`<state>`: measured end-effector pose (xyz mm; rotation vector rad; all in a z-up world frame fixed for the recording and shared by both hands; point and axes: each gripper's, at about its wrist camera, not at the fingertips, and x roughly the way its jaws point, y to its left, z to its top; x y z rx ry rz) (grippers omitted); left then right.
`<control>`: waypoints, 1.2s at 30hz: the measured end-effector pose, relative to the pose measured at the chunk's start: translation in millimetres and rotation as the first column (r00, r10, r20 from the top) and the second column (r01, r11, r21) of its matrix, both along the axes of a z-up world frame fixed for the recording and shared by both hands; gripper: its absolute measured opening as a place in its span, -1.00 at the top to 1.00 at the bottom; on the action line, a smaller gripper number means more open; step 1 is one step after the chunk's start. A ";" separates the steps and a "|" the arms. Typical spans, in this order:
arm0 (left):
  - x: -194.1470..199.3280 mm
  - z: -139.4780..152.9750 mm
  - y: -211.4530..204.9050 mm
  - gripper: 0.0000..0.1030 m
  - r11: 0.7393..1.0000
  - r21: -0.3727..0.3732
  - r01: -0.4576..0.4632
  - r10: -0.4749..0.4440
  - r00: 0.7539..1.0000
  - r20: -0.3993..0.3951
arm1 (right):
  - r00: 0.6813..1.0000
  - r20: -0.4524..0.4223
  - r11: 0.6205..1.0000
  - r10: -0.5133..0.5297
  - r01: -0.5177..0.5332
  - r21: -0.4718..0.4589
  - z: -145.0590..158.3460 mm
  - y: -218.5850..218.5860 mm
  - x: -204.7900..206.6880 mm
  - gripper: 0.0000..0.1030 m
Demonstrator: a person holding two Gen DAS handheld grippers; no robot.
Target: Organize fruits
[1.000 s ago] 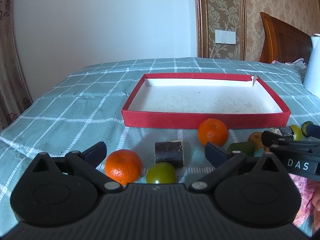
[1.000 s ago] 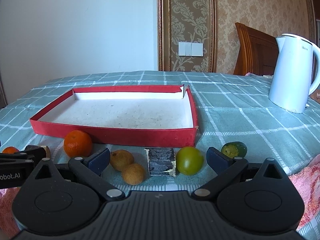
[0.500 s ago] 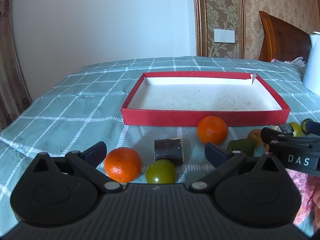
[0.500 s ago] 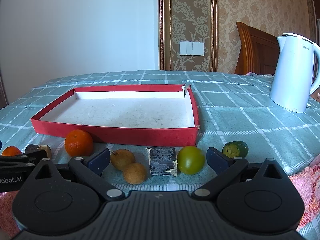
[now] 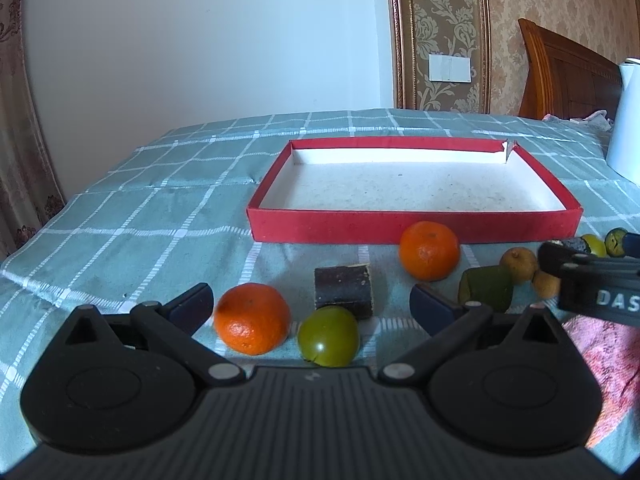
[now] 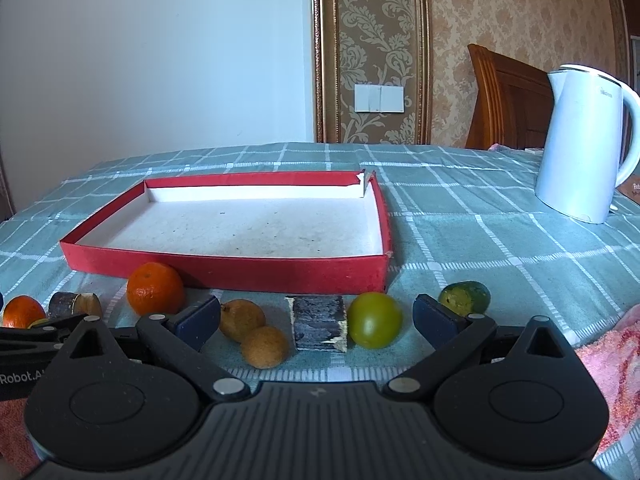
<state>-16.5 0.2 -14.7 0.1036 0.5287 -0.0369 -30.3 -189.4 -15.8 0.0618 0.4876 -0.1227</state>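
Note:
An empty red tray (image 5: 332,225) (image 6: 224,270) lies on the checked cloth, and the fruits sit in a row before it. My left gripper (image 5: 312,306) is open, with an orange (image 5: 252,319), a green fruit (image 5: 329,336) and a dark block (image 5: 344,291) between its fingers. A second orange (image 5: 430,251) lies nearer the tray. My right gripper (image 6: 316,320) is open too. Two brown longans (image 6: 242,320) (image 6: 264,347), a dark block (image 6: 320,322) and a green fruit (image 6: 374,320) lie between its fingers. A dark green fruit (image 6: 464,298) rests to its right.
A white kettle (image 6: 584,144) stands at the back right on the cloth. A pink towel (image 6: 612,360) lies at the near right edge. A wooden headboard (image 6: 508,100) and a wall stand behind the table. The right gripper's side (image 5: 592,280) shows at the left view's right.
Both grippers have risen and drawn back slightly, so the fruits sit a little lower and closer in view. No fruit has moved.

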 end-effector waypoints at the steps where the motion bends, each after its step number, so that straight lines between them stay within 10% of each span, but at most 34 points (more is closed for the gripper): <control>1: -0.8 -0.1 1.7 -1.00 1.000 -0.003 -0.001 0.001 1.000 0.003 | 1.000 0.004 1.000 0.001 -0.001 -0.002 0.5 -1.7 -2.9 -1.00; 21: -11.5 -14.9 21.2 -1.00 0.999 -0.042 0.016 -0.016 1.000 0.001 | 0.998 0.019 0.997 0.061 -0.060 -0.041 2.8 -42.5 -50.6 -1.00; 25: -13.8 -15.3 24.8 -1.00 0.999 -0.051 0.019 -0.019 1.000 0.011 | 0.998 0.041 0.994 -0.050 0.054 -0.096 3.3 -53.7 -44.3 -1.00; 36: -10.7 -16.2 28.0 -1.00 0.997 -0.072 0.022 -0.023 1.000 -0.015 | 0.989 -0.059 0.986 -0.138 0.143 0.083 -5.5 -109.3 -6.6 -0.74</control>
